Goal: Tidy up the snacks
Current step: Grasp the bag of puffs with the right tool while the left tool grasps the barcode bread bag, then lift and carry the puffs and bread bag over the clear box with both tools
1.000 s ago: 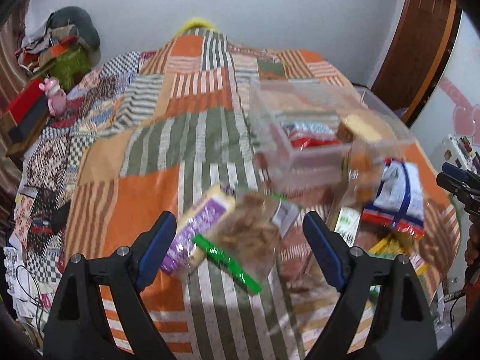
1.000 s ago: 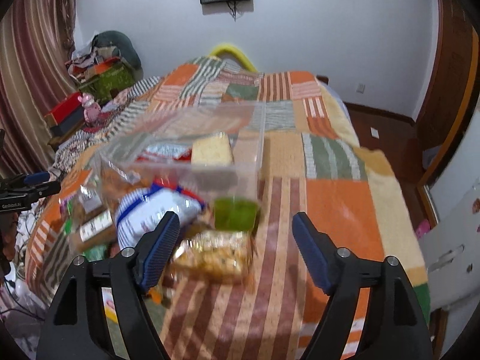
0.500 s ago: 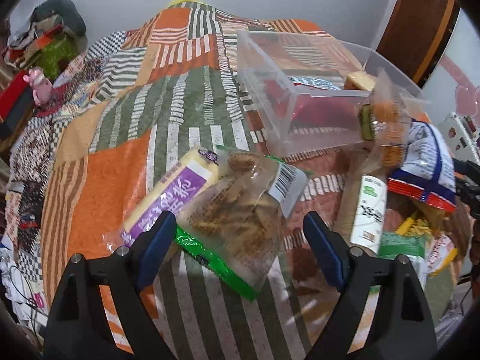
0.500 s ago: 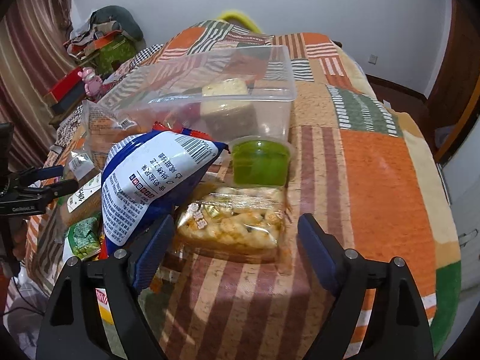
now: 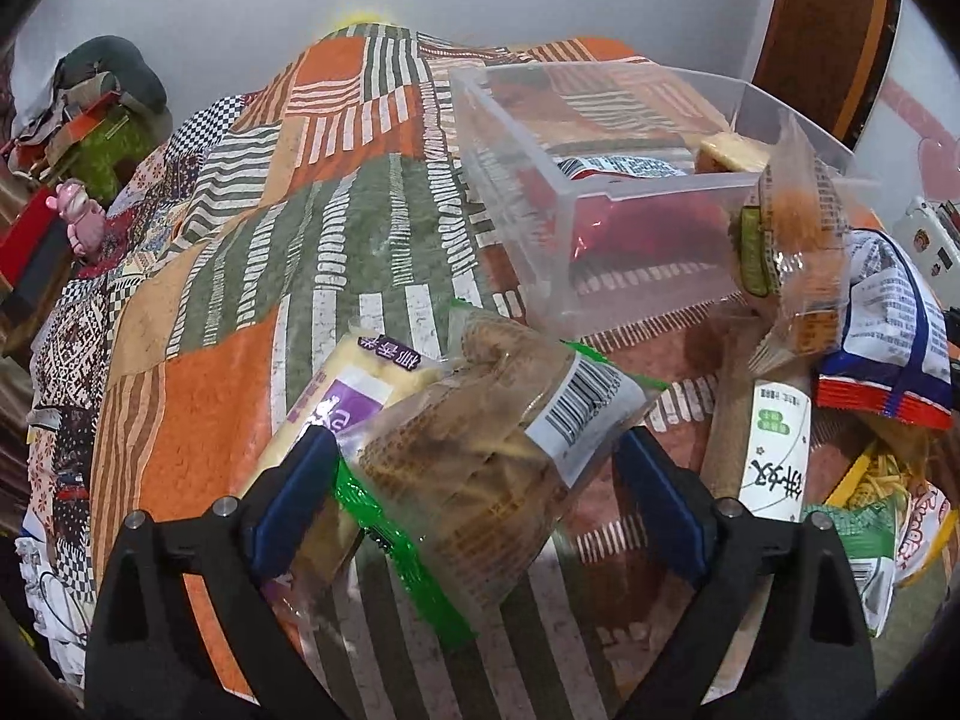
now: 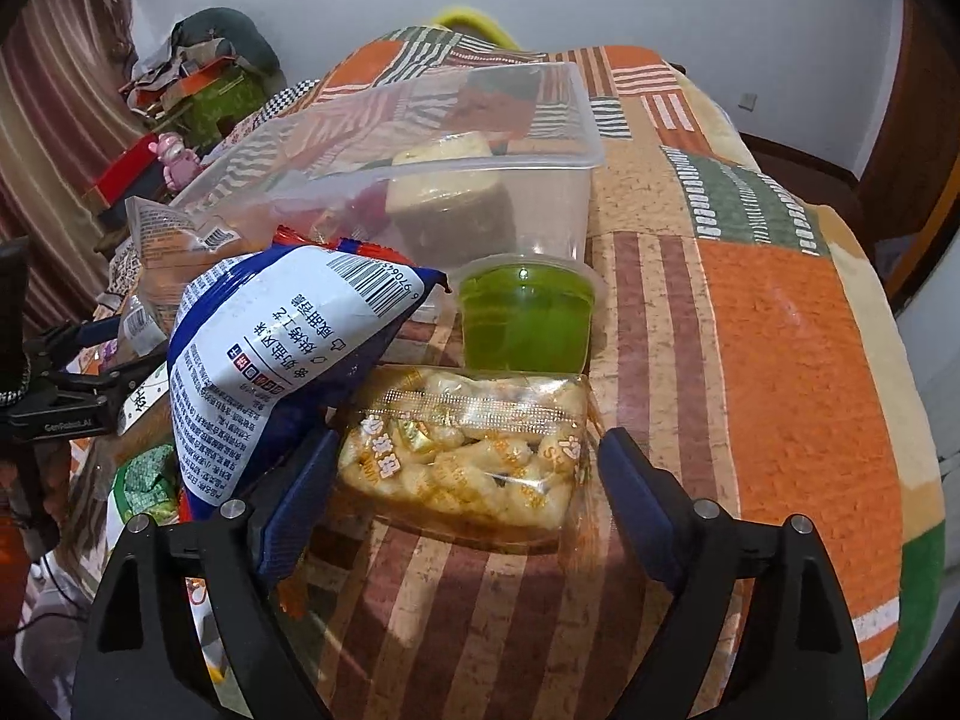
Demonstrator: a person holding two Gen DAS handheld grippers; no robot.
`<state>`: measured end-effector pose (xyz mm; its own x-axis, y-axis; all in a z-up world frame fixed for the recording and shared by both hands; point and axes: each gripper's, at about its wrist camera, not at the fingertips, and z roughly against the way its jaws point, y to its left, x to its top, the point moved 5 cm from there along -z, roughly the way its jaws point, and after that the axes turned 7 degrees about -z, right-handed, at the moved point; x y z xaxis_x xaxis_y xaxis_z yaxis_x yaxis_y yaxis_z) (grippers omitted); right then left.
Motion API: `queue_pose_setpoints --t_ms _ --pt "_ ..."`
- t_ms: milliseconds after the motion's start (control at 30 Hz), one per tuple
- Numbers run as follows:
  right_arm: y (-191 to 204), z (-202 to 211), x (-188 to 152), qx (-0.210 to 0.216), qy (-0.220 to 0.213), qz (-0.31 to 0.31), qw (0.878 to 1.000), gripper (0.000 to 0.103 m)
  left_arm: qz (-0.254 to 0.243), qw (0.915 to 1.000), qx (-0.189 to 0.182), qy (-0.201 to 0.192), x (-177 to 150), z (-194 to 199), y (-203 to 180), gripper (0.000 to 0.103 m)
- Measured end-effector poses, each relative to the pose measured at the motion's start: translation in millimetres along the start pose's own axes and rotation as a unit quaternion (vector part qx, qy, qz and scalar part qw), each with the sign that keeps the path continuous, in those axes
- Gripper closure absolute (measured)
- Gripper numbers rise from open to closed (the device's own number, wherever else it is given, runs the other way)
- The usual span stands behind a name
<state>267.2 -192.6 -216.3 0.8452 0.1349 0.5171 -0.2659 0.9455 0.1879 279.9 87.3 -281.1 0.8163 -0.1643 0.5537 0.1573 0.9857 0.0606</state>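
Left gripper (image 5: 474, 480) jaws opening, straddling a bag of brown biscuits (image 5: 480, 450) on the bed quilt (image 5: 198, 396), not pressing it. Right gripper (image 6: 462, 486) jaws released around a clear pack of wrapped sweets (image 6: 468, 456), in front of green jelly cup (image 6: 525, 318) and clear bin (image 6: 480, 138).

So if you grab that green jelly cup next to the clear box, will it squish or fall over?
The green jelly cup looks like thin plastic, so a hard squeeze would probably dent it. It stands upright on a soft quilt, wider at the rim than the base, so a sideways push may well tip it. Filled with jelly, it is probably heavy for its size.
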Motion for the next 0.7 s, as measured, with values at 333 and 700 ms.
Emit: queue_pose_setpoints --t_ms 333,700 --pt "1 9 -4 -0.004 -0.014 0.012 1.000 0.029 0.008 0.9998 -0.011 -0.012 -11 21 5 0.054" --pt "-10 30 -5 -0.015 -0.032 0.006 0.999 0.029 0.020 0.9995 -0.012 -0.021 -29 56 -5 0.072"
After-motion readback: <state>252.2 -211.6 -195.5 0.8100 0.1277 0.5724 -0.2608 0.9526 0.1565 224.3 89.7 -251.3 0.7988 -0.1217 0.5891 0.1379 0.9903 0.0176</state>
